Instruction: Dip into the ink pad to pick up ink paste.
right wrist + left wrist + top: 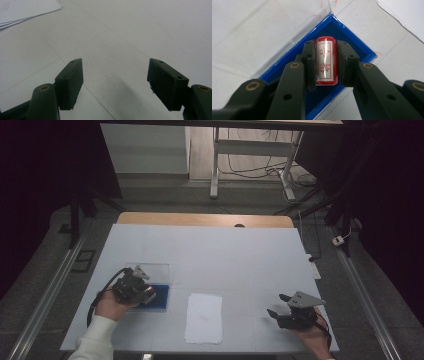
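My left gripper (325,57) is shut on a red stamp (325,61) with a white label bearing red characters. It holds the stamp down on a blue ink pad (352,42) in a clear case. From above, the left gripper (146,292) sits over the blue ink pad (161,301) at the table's left. My right gripper (276,306) rests near the front right edge, and its jaws (115,82) stand wide open over bare table with nothing between them.
A stack of white paper (204,317) lies at the front middle of the white table (225,255); its corner (27,10) shows in the right gripper view. The ink pad's clear lid (157,270) lies flat behind the pad. Desk legs and cables stand beyond the table.
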